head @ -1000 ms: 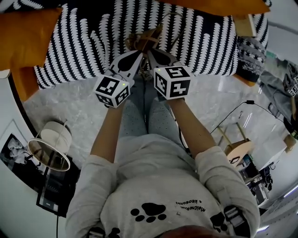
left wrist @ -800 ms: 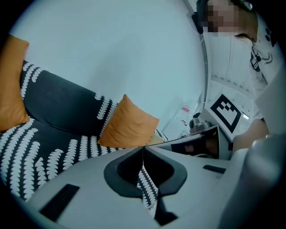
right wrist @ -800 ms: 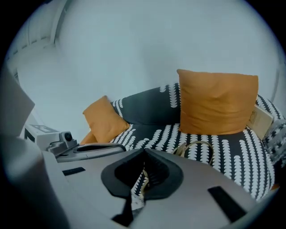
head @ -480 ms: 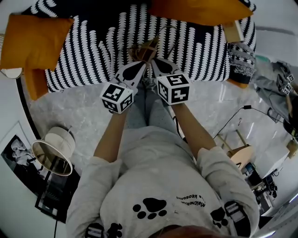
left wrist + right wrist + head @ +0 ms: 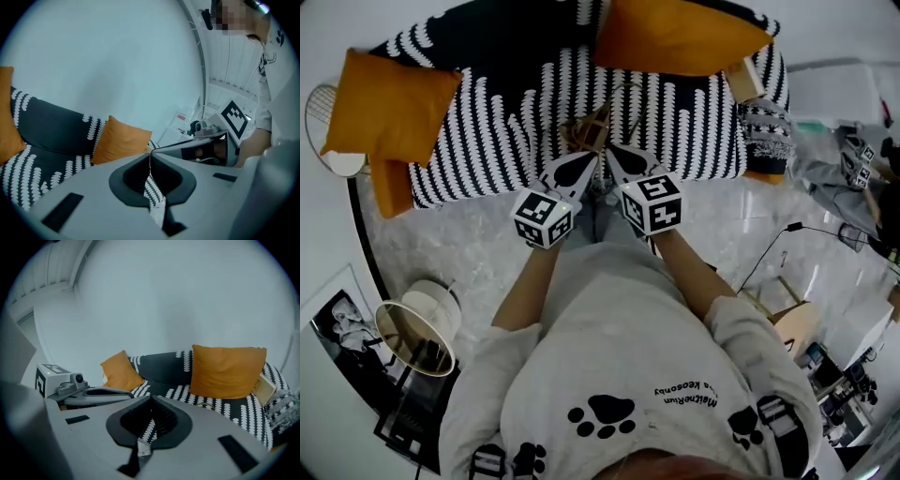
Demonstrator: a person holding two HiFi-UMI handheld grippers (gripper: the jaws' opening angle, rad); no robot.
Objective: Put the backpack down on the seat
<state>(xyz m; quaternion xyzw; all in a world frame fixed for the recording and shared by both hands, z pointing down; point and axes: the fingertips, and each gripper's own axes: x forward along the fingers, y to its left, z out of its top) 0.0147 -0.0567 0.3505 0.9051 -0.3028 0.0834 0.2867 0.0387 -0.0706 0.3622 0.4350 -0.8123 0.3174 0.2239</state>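
A small brown backpack (image 5: 587,131) with a thin loop strap (image 5: 623,94) sits on the black-and-white patterned sofa seat (image 5: 487,122), just beyond my fingertips. Both grippers are held side by side over the seat's front edge, pointing at the sofa. My left gripper (image 5: 592,157) and right gripper (image 5: 608,150) have their jaws together. In the left gripper view the left gripper (image 5: 150,155) is shut with nothing showing between the jaws. The right gripper (image 5: 151,400) looks the same in its own view, where only the loop strap (image 5: 206,404) shows past the jaws. The gripper bodies hide the bag itself there.
Orange cushions lie at the sofa's left (image 5: 394,94) and back (image 5: 675,37). A beige box (image 5: 746,81) and a knitted grey item (image 5: 766,127) rest at the sofa's right end. A floor lamp (image 5: 417,328) stands at the left, and a cable (image 5: 769,248) and a wooden stool (image 5: 783,323) at the right.
The head view has drawn back, so more of the sofa and its cushions shows. Both grippers have shifted slightly down in the picture, still side by side and shut.
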